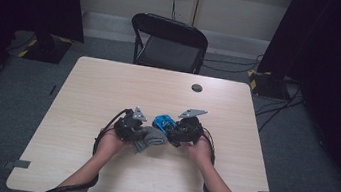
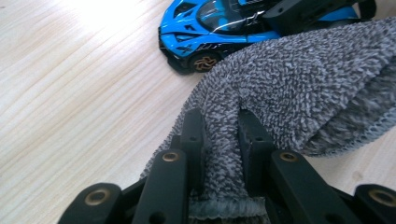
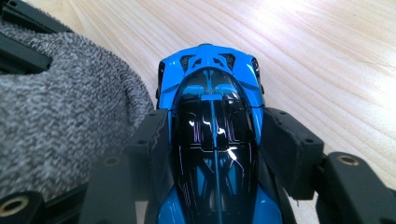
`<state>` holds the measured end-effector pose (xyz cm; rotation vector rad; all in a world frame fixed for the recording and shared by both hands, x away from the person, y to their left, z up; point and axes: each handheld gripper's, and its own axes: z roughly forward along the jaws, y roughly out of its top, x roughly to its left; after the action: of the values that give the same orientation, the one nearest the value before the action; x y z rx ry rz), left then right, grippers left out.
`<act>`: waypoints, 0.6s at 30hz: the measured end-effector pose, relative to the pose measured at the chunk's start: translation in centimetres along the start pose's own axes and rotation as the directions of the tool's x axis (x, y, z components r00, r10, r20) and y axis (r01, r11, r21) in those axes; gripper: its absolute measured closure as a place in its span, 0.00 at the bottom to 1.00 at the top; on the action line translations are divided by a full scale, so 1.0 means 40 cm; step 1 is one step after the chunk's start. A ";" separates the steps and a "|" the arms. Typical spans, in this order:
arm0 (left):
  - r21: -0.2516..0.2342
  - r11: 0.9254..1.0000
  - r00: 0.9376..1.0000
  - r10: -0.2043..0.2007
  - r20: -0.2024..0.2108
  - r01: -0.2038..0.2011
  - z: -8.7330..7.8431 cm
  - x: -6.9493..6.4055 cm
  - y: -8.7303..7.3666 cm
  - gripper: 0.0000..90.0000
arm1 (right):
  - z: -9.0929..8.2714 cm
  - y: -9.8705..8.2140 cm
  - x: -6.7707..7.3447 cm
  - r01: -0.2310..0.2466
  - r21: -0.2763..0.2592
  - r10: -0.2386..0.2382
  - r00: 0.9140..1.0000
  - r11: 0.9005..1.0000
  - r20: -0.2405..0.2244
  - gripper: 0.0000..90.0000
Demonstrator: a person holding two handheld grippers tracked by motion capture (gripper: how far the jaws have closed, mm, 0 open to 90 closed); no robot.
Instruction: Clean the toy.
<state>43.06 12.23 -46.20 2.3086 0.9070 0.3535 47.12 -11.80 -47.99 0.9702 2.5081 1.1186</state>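
Observation:
A blue and black toy car [image 3: 212,140] sits between the jaws of my right gripper [image 3: 212,135], which is shut on its sides; its nose points away over the table. In the high view the toy car [image 1: 163,123] lies just left of the right gripper [image 1: 173,133]. A grey knitted cloth [image 2: 299,88] is pinched in a fold by my left gripper [image 2: 219,135], which is shut on it. The cloth [image 1: 150,138] lies bunched beside the car, touching its side, with the left gripper [image 1: 142,133] at its left. The grey cloth [image 3: 60,121] also fills the left of the right gripper view.
The light wooden table [image 1: 108,92] has a round grommet hole [image 1: 197,87] near its far edge. A black folding chair [image 1: 168,42] stands behind the table. Dark curtains hang at both sides, and cables lie on the floor at the right.

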 end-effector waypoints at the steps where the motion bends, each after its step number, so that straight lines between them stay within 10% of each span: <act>1: 0.004 1.000 1.000 -0.003 0.002 0.003 0.000 0.004 -0.001 0.84 | 0.000 0.000 0.000 0.000 0.000 0.000 1.000 1.000 0.000 0.47; 18: -0.005 0.999 0.998 -0.047 -0.049 0.047 -0.015 0.043 -0.013 0.83 | 0.000 -0.001 0.000 0.001 -0.003 -0.001 1.000 1.000 -0.001 0.47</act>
<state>43.76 13.99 -46.04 2.2801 0.9830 0.3932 47.09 -11.83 -48.03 0.9681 2.5064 1.1225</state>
